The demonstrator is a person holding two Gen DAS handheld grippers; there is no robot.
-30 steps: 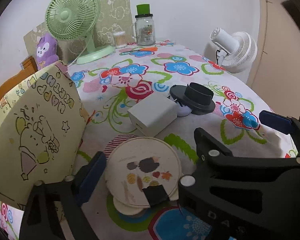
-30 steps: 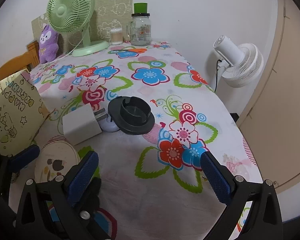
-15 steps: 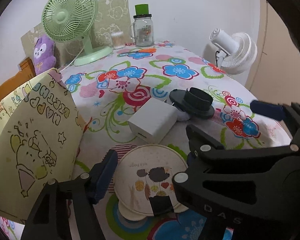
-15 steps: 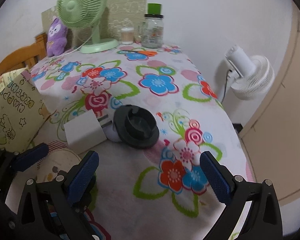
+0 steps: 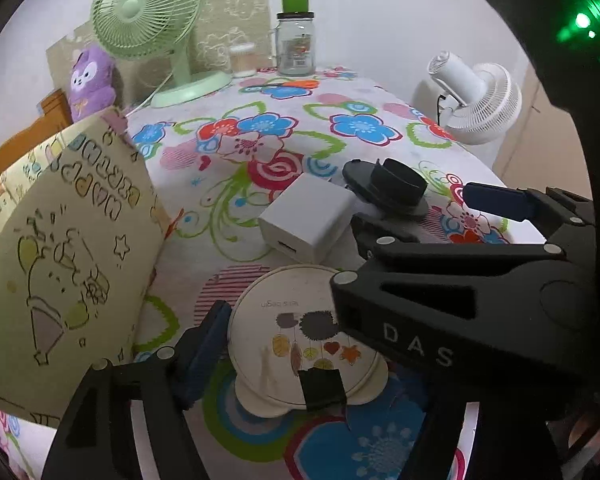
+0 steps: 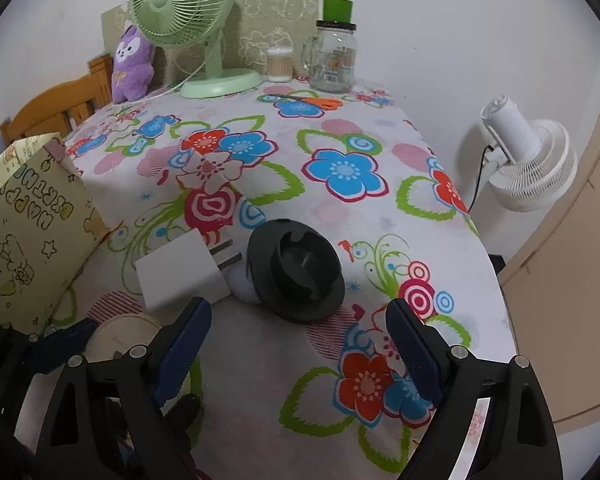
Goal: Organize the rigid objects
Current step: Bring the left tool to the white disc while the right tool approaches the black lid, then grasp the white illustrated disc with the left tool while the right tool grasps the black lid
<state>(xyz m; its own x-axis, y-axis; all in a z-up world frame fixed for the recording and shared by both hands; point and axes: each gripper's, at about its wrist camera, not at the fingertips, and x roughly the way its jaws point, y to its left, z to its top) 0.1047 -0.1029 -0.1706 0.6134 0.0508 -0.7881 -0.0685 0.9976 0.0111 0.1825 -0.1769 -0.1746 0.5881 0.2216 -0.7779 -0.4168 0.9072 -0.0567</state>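
You've got a round cream mirror lying flat nearest you, little leaf-and-heart doodles on top, black tape at its edge. Just behind it sits a white charger, prongs pointing at the black ashtray, which rests partly on a small white thing.

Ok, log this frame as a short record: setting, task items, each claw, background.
setting: table under a floral cloth
task items: round cream tin, white charger, black ashtray
container: yellow gift bag, left of tin
left claw: open, astride the tin
right claw: open, empty, short of the ashtray
background: green fan, glass jar, purple plush, white fan
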